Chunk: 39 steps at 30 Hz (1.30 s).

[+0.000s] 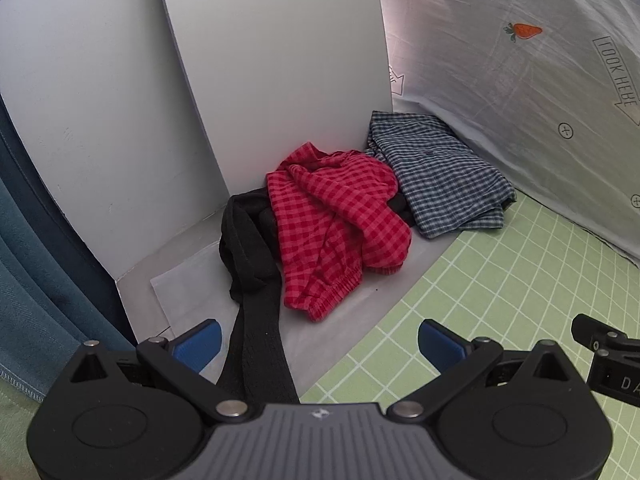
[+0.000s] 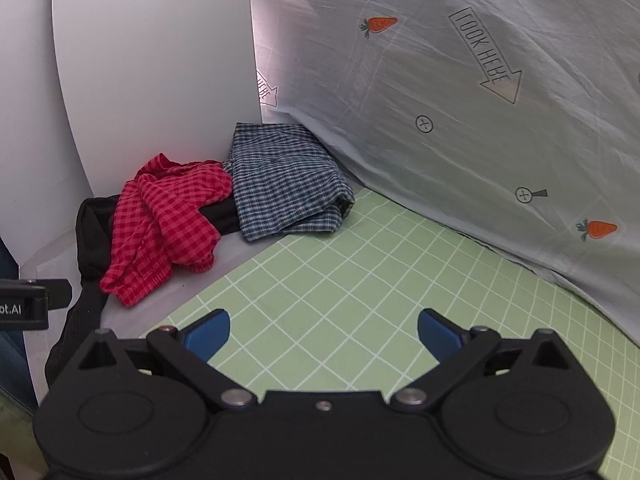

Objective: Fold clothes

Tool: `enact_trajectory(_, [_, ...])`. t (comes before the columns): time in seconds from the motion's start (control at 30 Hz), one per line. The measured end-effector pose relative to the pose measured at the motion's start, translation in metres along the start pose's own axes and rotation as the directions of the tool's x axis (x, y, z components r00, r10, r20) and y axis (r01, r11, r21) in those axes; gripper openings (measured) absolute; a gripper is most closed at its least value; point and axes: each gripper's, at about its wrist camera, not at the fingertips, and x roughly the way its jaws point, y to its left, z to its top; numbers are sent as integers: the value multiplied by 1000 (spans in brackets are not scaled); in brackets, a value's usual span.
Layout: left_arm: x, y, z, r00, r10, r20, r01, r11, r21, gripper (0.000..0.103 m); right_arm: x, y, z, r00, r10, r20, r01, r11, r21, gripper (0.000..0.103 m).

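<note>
The green gridded worktop (image 2: 360, 280) lies bare in front of both tools, a good flat place to fold on; a pale printed sheet (image 2: 460, 120) hangs behind it and white boards (image 1: 260, 60) close off the corner. In that corner the clothes sit heaped: a blue plaid garment (image 1: 440, 184) roughly folded at the back, a red checked garment (image 1: 336, 220) crumpled over a black garment (image 1: 248, 256), whose long strip trails forward between the jaws of the left gripper (image 1: 318, 344). Those jaws stand wide, gripping nothing (the strip merely passes under them); the right gripper (image 2: 324, 334) hovers over the green cloth, equally wide and empty. The step in hand looks like picking a piece from the heap; best to close on a single layer at an edge or waistband, lift it free of its neighbours, then spread it flat on the green before any fold.
</note>
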Motion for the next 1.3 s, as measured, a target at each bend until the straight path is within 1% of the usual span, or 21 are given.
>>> enact_trajectory(0.03, [16, 3, 5, 1000, 13, -19, -13, 1000, -6, 103, 19, 5, 7, 1000, 8, -16, -8, 1000, -10, 89])
enact_trajectory(0.1, [46, 9, 10, 998, 24, -58, -25, 1000, -17, 102, 54, 14, 18, 998, 31, -52, -32, 999, -28, 81])
enact_trajectory(0.23, [99, 14, 16, 990, 42, -135, -48, 998, -38, 99, 118, 38, 37, 988, 111, -106, -117, 992, -48, 66])
enact_trajectory(0.3, [125, 17, 18, 984, 50, -174, -59, 997, -48, 97, 143, 48, 43, 980, 152, -131, -162, 984, -74, 62])
enact_trajectory(0.37, [146, 19, 17, 978, 44, -203, -56, 997, -57, 90, 164, 60, 47, 969, 197, -151, -213, 972, -100, 61])
enact_trajectory(0.47, [167, 23, 14, 975, 17, -221, -38, 995, -90, 83, 184, 77, 50, 953, 261, -157, -284, 947, -151, 61])
enact_trajectory(0.5, [171, 24, 13, 976, -3, -219, -20, 994, -106, 81, 189, 82, 51, 951, 267, -155, -292, 940, -174, 61])
enact_trajectory(0.63, [186, 27, 11, 969, -77, -233, 35, 984, -177, 61, 206, 97, 54, 946, 289, -144, -316, 919, -235, 60])
enact_trajectory(0.67, [189, 27, 10, 968, -81, -238, 36, 982, -187, 56, 209, 99, 55, 943, 299, -149, -327, 915, -236, 56])
enact_trajectory(0.7, [191, 26, 10, 968, -74, -240, 30, 982, -185, 52, 213, 100, 56, 938, 309, -158, -340, 910, -237, 47])
enact_trajectory(0.73, [193, 25, 10, 968, -68, -243, 23, 983, -183, 41, 216, 101, 58, 932, 321, -171, -355, 905, -237, 32])
enact_trajectory(0.77, [195, 24, 10, 967, -60, -247, 15, 984, -179, 30, 219, 101, 59, 926, 333, -179, -369, 899, -234, 25])
enact_trajectory(0.8, [196, 24, 11, 967, -61, -249, 15, 983, -181, 26, 218, 100, 59, 922, 346, -174, -380, 896, -231, 18])
enact_trajectory(0.83, [195, 23, 11, 967, -67, -246, 20, 982, -189, 17, 216, 98, 60, 921, 356, -160, -386, 893, -231, 14])
enact_trajectory(0.87, [194, 22, 12, 968, -68, -243, 22, 982, -188, 13, 213, 96, 61, 921, 362, -147, -387, 893, -230, 6])
enact_trajectory(0.93, [188, 18, 15, 971, -61, -230, 21, 985, -173, 11, 204, 89, 60, 926, 361, -112, -378, 899, -221, 4])
enact_trajectory(1.03, [173, 11, 18, 980, -20, -196, -1, 994, -110, 11, 183, 75, 60, 933, 352, -70, -359, 911, -202, 3])
enact_trajectory(1.1, [159, 8, 21, 986, -13, -168, 0, 997, -79, 10, 168, 64, 59, 941, 336, -47, -338, 920, -199, 3])
enact_trajectory(1.17, [146, 5, 24, 988, -34, -151, 25, 998, -62, 10, 153, 54, 57, 948, 316, -28, -315, 929, -192, 3])
enact_trajectory(1.3, [115, -3, 23, 992, -85, -95, 82, 996, -26, 10, 122, 28, 45, 963, 268, -7, -267, 954, -136, 3])
